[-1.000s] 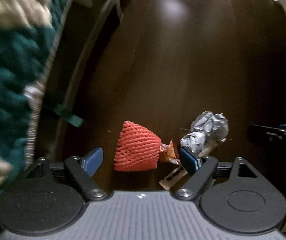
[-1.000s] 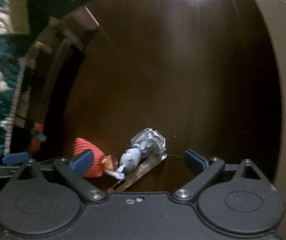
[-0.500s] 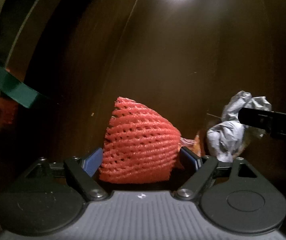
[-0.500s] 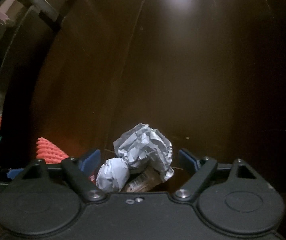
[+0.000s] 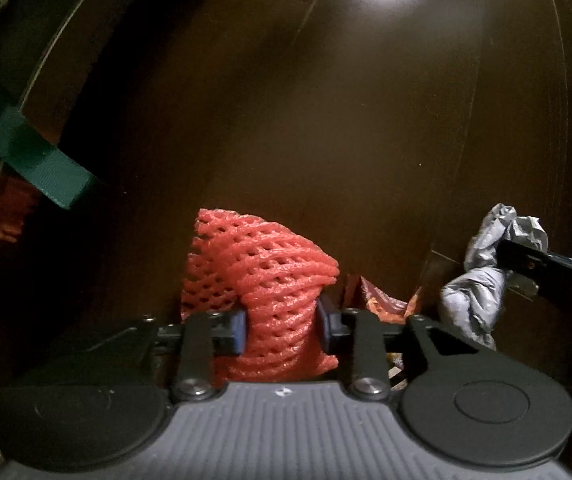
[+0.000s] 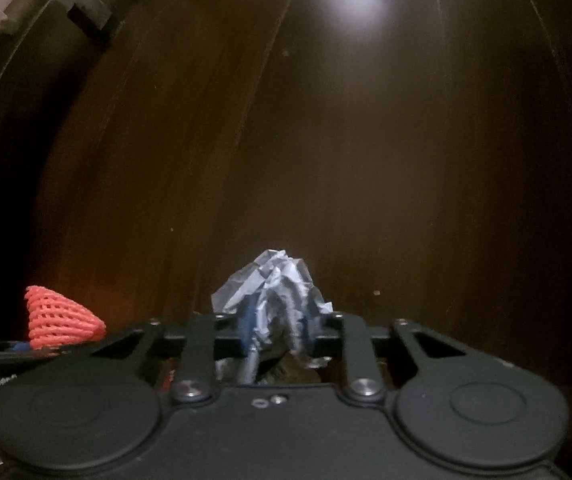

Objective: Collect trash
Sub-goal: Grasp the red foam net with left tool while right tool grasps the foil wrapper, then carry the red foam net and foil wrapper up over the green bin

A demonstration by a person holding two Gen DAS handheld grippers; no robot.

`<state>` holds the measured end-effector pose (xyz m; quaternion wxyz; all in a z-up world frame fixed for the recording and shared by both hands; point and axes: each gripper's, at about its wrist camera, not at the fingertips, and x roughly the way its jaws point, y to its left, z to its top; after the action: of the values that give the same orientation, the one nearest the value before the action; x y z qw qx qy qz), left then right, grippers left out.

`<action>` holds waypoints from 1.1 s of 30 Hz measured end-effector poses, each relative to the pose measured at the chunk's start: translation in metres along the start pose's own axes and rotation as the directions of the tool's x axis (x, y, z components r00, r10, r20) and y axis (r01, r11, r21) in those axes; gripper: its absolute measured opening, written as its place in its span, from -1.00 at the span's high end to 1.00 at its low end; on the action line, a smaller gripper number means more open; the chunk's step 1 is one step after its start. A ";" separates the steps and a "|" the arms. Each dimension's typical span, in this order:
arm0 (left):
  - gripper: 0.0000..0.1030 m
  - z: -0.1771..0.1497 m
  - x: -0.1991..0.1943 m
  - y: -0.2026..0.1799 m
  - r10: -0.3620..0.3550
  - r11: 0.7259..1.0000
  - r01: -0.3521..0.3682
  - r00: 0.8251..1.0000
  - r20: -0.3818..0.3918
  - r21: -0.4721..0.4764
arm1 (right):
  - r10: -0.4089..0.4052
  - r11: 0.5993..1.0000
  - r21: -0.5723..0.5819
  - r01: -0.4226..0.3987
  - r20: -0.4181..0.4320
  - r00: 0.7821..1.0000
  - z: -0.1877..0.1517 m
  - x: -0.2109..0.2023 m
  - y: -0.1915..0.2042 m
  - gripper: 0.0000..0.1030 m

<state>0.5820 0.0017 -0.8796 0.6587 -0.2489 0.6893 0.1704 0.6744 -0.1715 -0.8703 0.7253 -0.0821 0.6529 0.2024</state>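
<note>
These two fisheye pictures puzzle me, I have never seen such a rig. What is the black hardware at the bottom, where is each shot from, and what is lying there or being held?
No robot arm here: a person holds a two-finger gripper in each hand, and a camera on each looks forward along its fingers. The black plates at the bottom are the gripper's own body.

In the left wrist view, the left gripper has closed on a red foam fruit net, pinching it in. Beside it lies an orange wrapper.

In the right wrist view, the right gripper has closed on a crumpled grey paper wad. Something brownish lies beneath it, too dark to identify.

Everything rests on a dark wooden surface. Each view also shows the other gripper's item off to one side.
</note>
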 end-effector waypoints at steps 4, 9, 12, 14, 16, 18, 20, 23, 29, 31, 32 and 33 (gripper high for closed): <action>0.54 0.000 -0.008 -0.003 -0.007 1.000 0.007 1.000 0.003 -0.020 | -0.013 1.000 0.020 0.012 0.028 1.000 -0.002 -0.015 -0.004 0.76; 0.53 -0.005 -0.039 -0.005 0.025 0.999 -0.025 1.000 0.004 -0.032 | -0.006 0.997 0.082 0.000 0.072 0.997 -0.002 -0.053 -0.004 0.77; 0.53 -0.010 -0.067 -0.013 0.031 1.000 -0.031 0.999 0.011 -0.004 | 0.006 0.994 0.104 -0.016 0.097 0.995 -0.005 -0.088 -0.003 0.77; 0.53 -0.015 -0.091 -0.020 0.026 1.000 -0.026 0.999 0.019 0.012 | 0.015 0.994 0.106 -0.026 0.108 0.994 -0.007 -0.115 0.002 0.77; 0.53 -0.018 -0.115 -0.025 0.014 1.000 -0.014 1.000 0.021 0.017 | 0.012 0.995 0.099 -0.024 0.121 0.993 -0.011 -0.148 0.007 0.77; 0.53 -0.023 -0.149 -0.029 0.002 1.000 -0.002 1.000 0.027 0.025 | 0.020 0.994 0.108 -0.035 0.132 0.991 -0.016 -0.183 0.010 0.77; 0.53 -0.029 -0.182 -0.031 -0.017 0.999 0.015 0.999 0.045 0.034 | 0.023 0.993 0.115 -0.040 0.146 0.989 -0.021 -0.221 0.012 0.77; 0.53 -0.043 -0.247 -0.036 -0.038 0.997 0.032 0.996 0.084 0.074 | 0.026 0.992 0.120 -0.046 0.166 0.986 -0.026 -0.282 0.022 0.77; 0.53 -0.062 -0.371 -0.040 -0.095 0.986 0.077 0.988 0.119 0.147 | 0.023 0.993 0.104 -0.047 0.223 0.975 -0.034 -0.408 0.042 0.77; 0.53 -0.070 -0.409 -0.040 -0.115 0.982 0.093 0.984 0.133 0.167 | 0.021 0.994 0.102 -0.047 0.242 0.970 -0.036 -0.447 0.049 0.77; 0.53 -0.073 -0.429 -0.039 -0.132 0.978 0.106 0.982 0.139 0.178 | 0.024 0.994 0.099 -0.050 0.249 0.968 -0.036 -0.464 0.053 0.77; 0.53 -0.075 -0.449 -0.039 -0.140 0.976 0.111 0.979 0.151 0.186 | 0.027 0.994 0.094 -0.053 0.256 0.966 -0.037 -0.483 0.058 0.77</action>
<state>0.5458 -0.0191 -0.4247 0.7417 -0.2180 0.6284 0.0862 0.5855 -0.2235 -0.3935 0.8021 -0.0059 0.5652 0.1929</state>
